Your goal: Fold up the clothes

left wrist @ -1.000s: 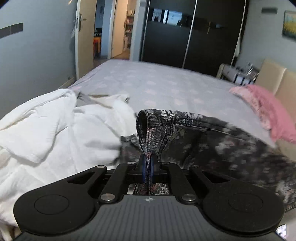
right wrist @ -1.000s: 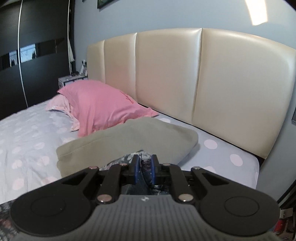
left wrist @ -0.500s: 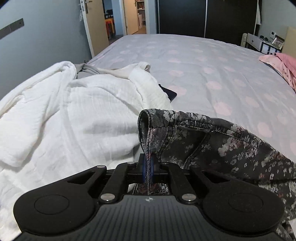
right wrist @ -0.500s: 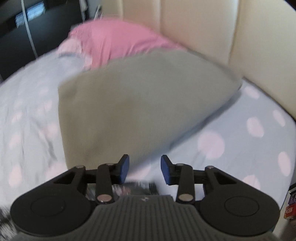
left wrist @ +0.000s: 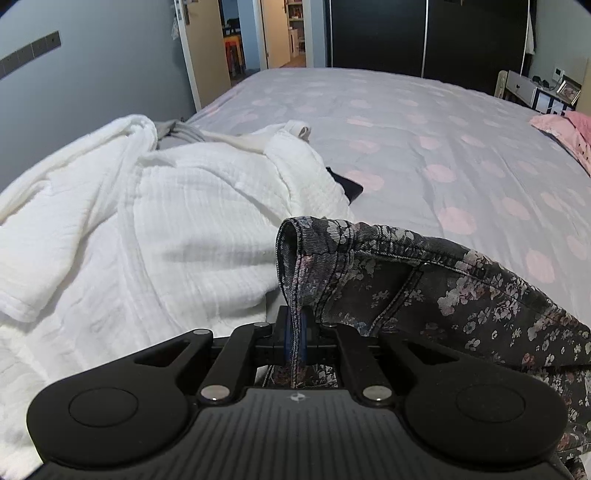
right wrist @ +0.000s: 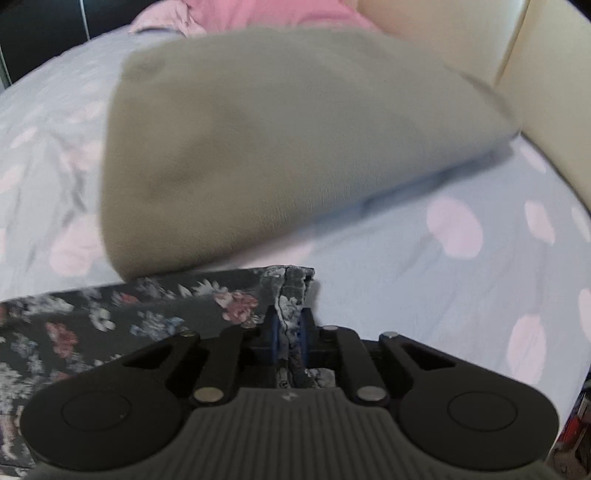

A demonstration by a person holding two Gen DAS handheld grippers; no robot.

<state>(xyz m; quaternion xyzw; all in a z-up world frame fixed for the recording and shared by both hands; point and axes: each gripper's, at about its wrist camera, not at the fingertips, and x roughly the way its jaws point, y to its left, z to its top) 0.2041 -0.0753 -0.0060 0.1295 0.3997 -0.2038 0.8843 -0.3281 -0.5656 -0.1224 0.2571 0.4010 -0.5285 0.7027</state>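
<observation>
The fold is barely begun: the left hand-held gripper is clenched on the floral jeans at their near hem, the right hand-held gripper closing on another edge. A white robe lies unfolded left on the spotted bed, wardrobe beyond

A pink pillow lies against the cream headboard.

The right wrist view is motion-blurred: the olive pillow and pink pillow lack sharp edges. The floral garment runs off the frame's right edge. A dark item lies mostly hidden under the white robe.
</observation>
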